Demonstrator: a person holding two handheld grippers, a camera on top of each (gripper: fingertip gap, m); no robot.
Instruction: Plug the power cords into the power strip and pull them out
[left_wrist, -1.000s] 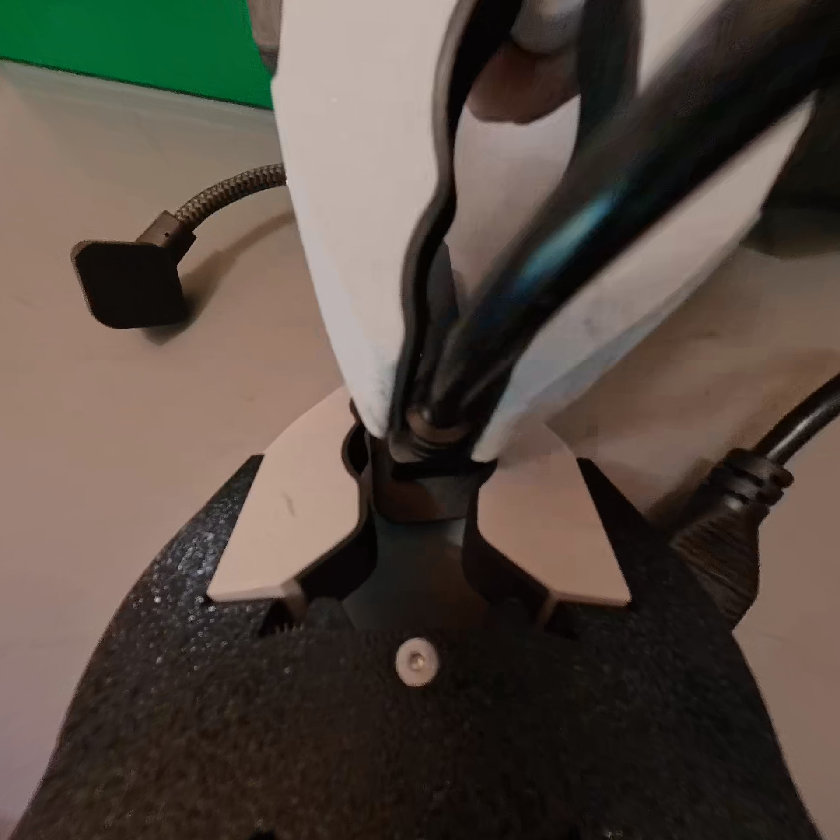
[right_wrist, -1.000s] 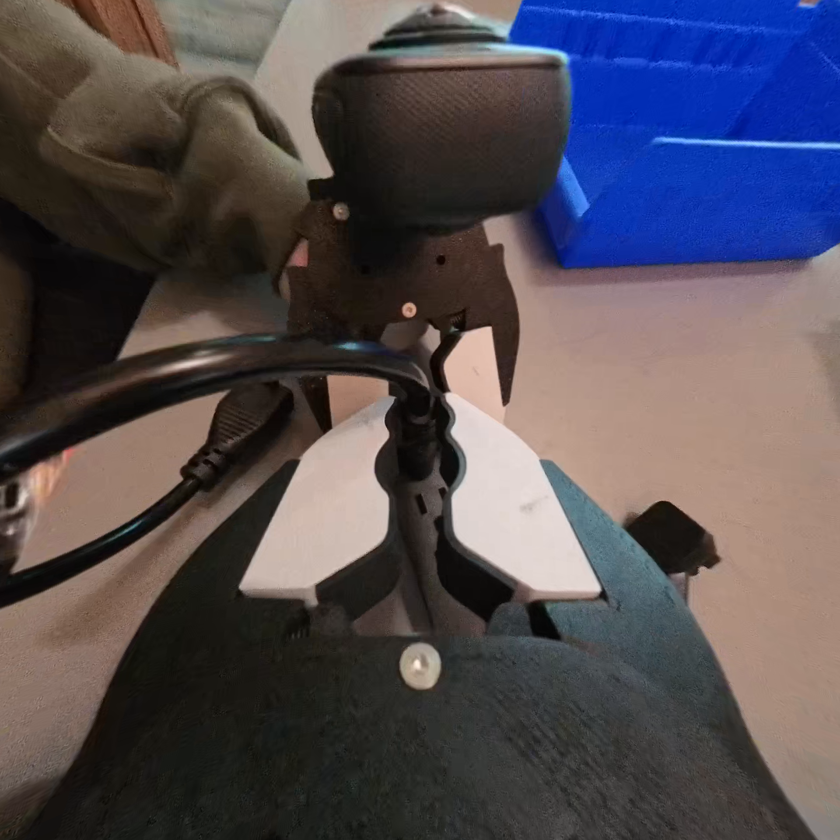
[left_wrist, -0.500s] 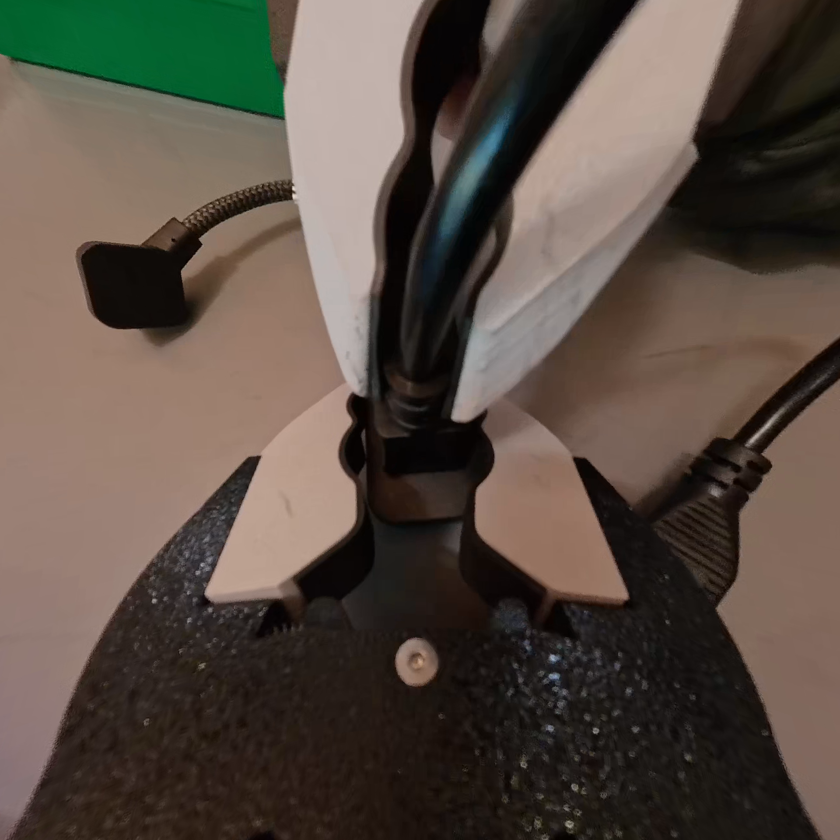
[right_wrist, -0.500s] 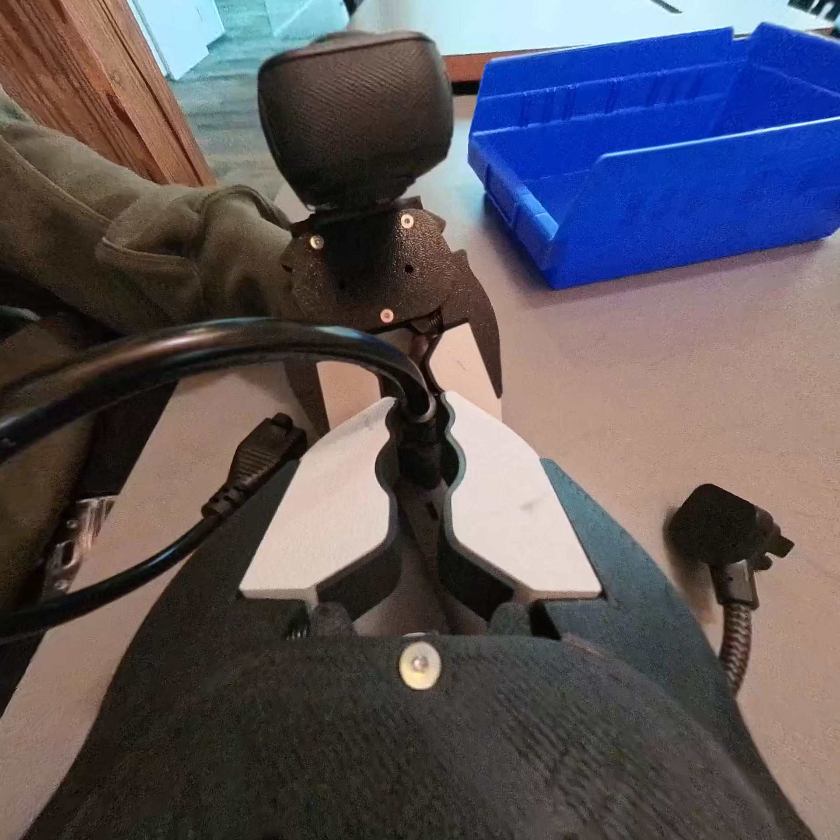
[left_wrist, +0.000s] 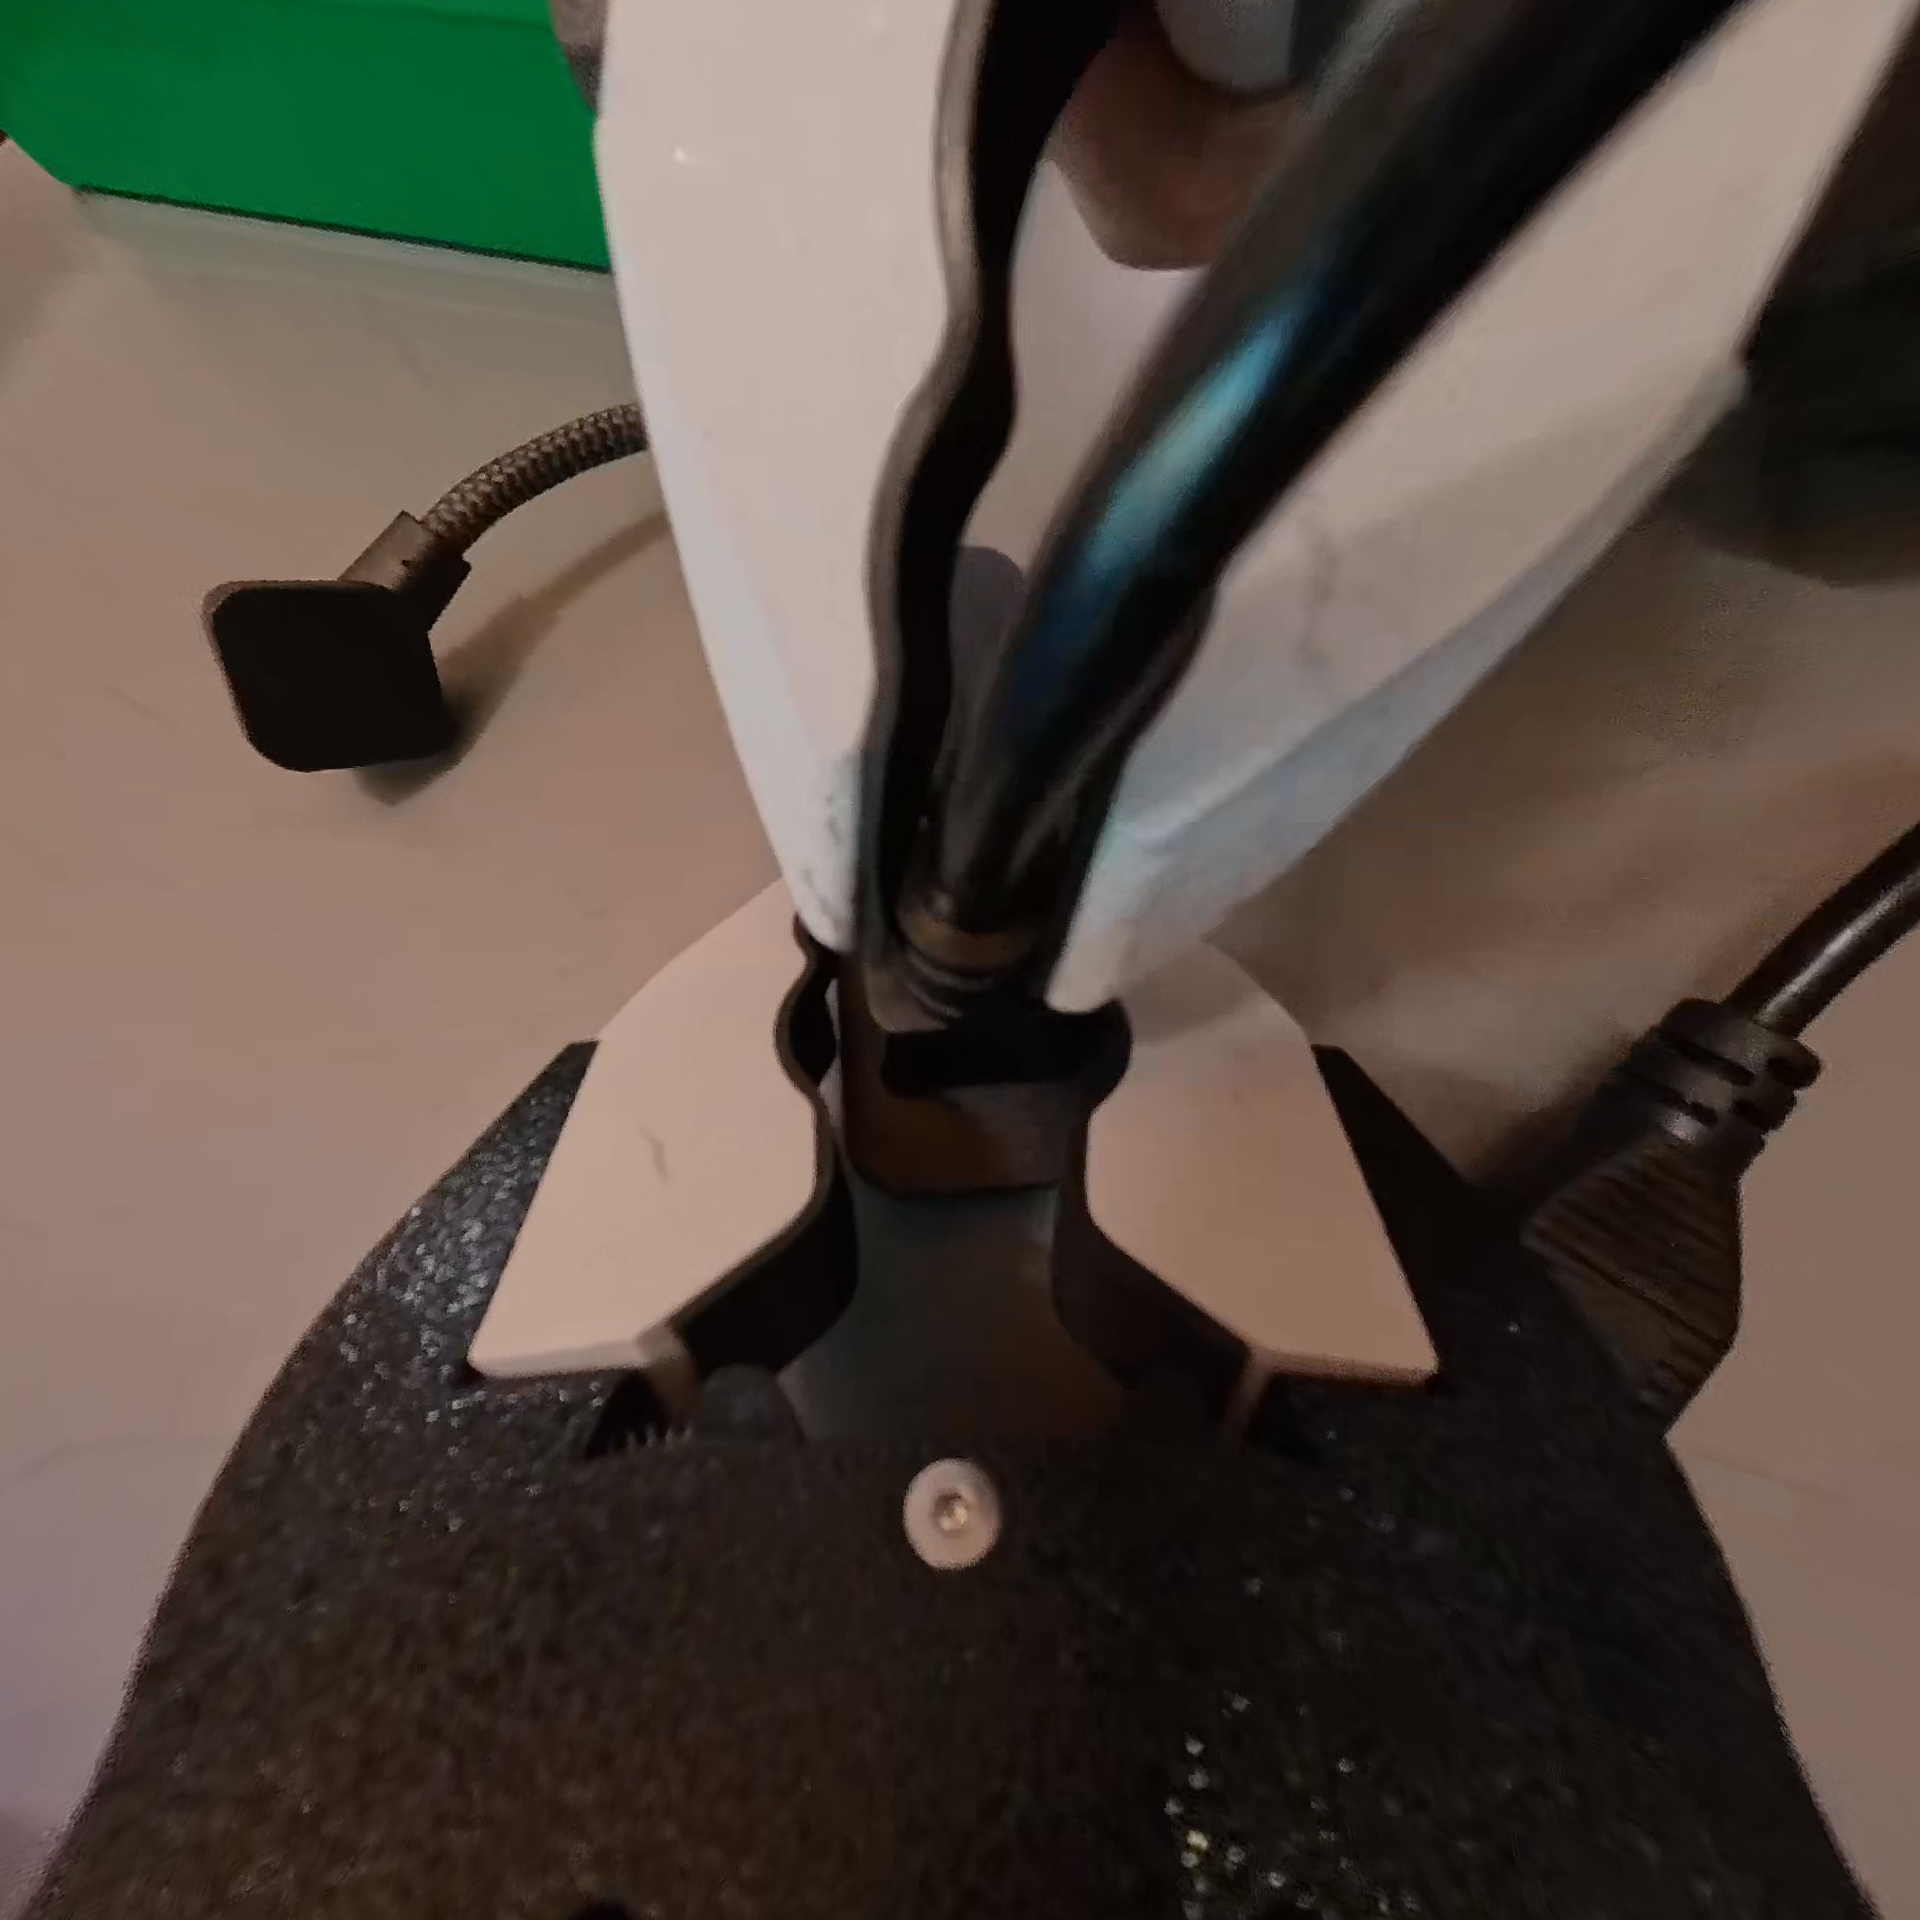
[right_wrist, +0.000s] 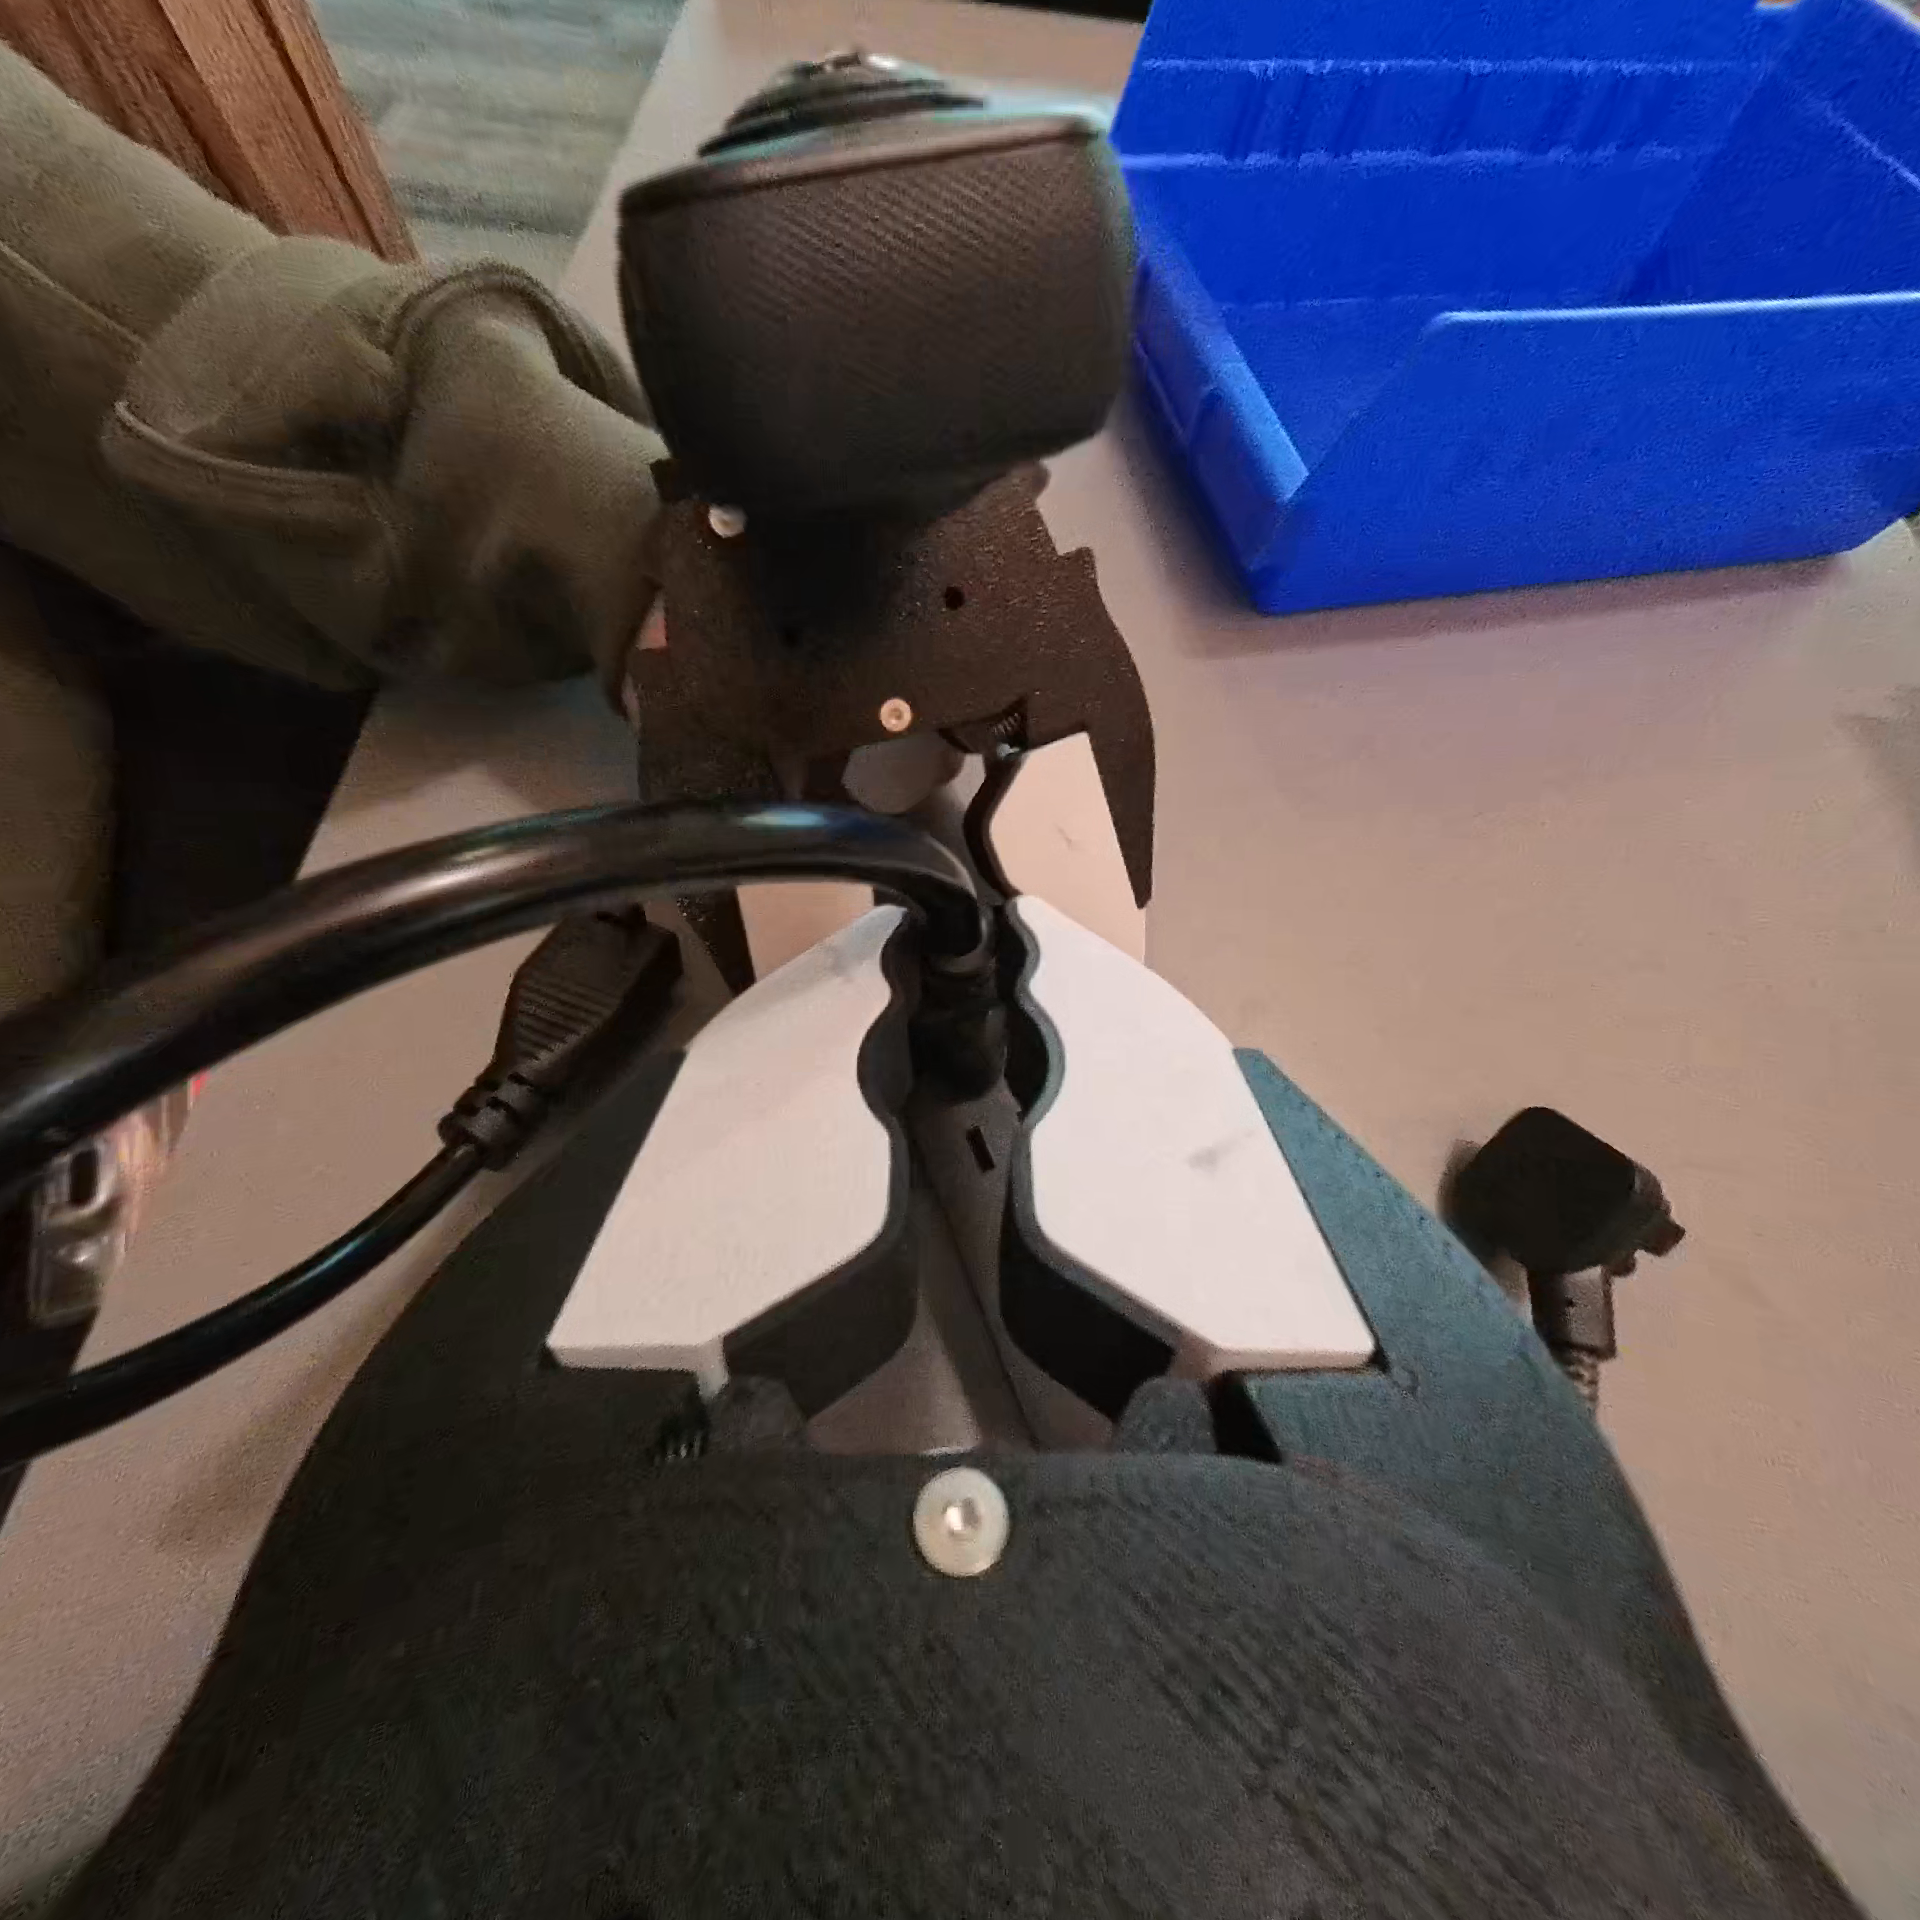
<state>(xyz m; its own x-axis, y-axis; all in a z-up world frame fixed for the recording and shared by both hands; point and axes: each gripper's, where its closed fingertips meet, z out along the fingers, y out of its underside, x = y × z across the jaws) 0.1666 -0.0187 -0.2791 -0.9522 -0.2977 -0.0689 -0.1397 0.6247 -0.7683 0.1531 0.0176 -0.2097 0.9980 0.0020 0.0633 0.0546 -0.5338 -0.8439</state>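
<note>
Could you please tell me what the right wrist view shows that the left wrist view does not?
Only the right wrist view shows the blue plastic bin and an olive-green sleeve. Only the left wrist view shows a green panel. Both show the glossy black power cord gripped at its plug end by the two grippers, the flat black plug on a braided cable and the ribbed black connector.

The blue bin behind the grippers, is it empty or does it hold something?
Empty, as far as visible: the blue bin shows only bare blue walls and floor in the right wrist view. Its far right part is cut off by the frame.
</note>
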